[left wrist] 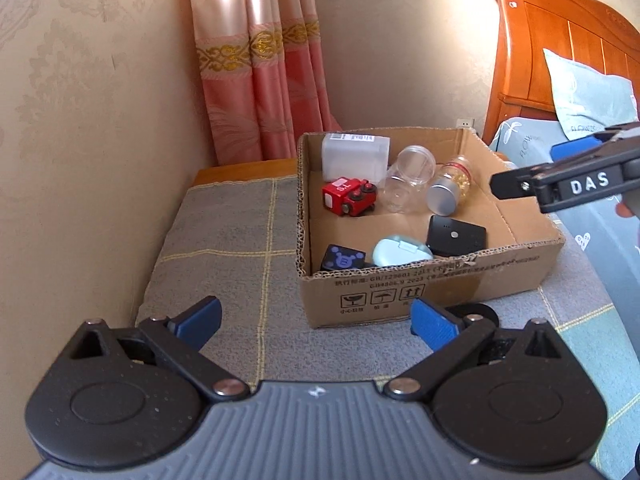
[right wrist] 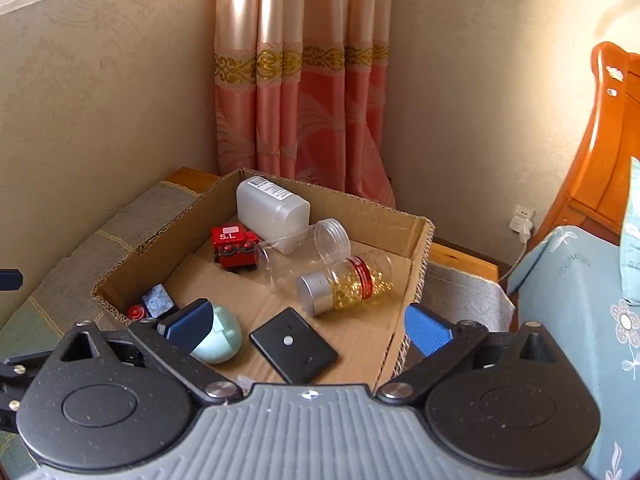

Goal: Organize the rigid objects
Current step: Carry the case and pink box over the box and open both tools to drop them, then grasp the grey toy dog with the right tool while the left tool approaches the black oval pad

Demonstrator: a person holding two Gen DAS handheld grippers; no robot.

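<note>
A cardboard box (left wrist: 436,292) (right wrist: 416,248) stands on a grey checked cloth. In it lie a red toy engine (left wrist: 348,197) (right wrist: 236,246), a frosted white container (left wrist: 354,156) (right wrist: 272,210), a clear jar (left wrist: 408,176) (right wrist: 304,246), a capsule bottle (left wrist: 450,186) (right wrist: 348,282), a black flat case (left wrist: 456,236) (right wrist: 294,344), a mint case (left wrist: 402,250) (right wrist: 222,338) and a black cube with a blue mouse print (left wrist: 342,258) (right wrist: 158,298). My left gripper (left wrist: 316,322) is open and empty, in front of the box. My right gripper (right wrist: 308,326) is open and empty above the box's near edge.
A black round object (left wrist: 476,312) lies on the cloth by the box's front right corner. A wall and pink curtain (left wrist: 260,60) stand behind. A wooden bed headboard (left wrist: 560,40) and blue bedding (right wrist: 560,280) are to the right. The cloth (left wrist: 224,248) left of the box is bare.
</note>
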